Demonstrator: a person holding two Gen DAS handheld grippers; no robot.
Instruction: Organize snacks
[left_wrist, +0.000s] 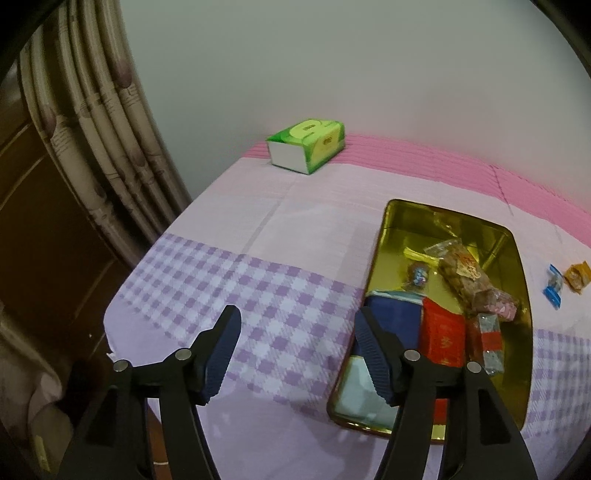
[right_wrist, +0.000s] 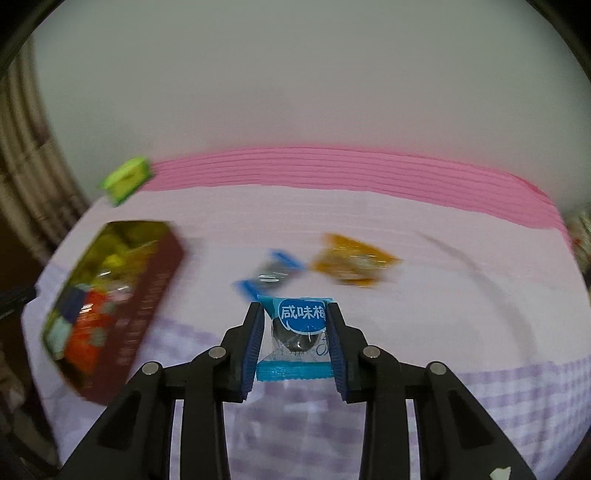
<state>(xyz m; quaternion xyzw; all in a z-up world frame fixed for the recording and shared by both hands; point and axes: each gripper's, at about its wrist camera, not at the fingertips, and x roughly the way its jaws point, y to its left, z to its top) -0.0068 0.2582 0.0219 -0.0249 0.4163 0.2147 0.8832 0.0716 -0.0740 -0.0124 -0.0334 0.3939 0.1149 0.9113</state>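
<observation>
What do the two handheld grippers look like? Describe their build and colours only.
Both match: the left gripper and right gripper have matte black angular linkage arms joined by round silver pivot pins, each ending in two fingers faced with dark blue ribbed pads. No cables, markings, hands or sleeves show in either view.

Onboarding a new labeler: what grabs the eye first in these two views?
The blue plum-candy packet pinched in the right tongs fills the middle of the right wrist view. Next, the gold-lined tin packed with snacks, at the right of the left wrist view, beside the open left tongs. A green tissue pack sits at the cloth's far edge.
</observation>
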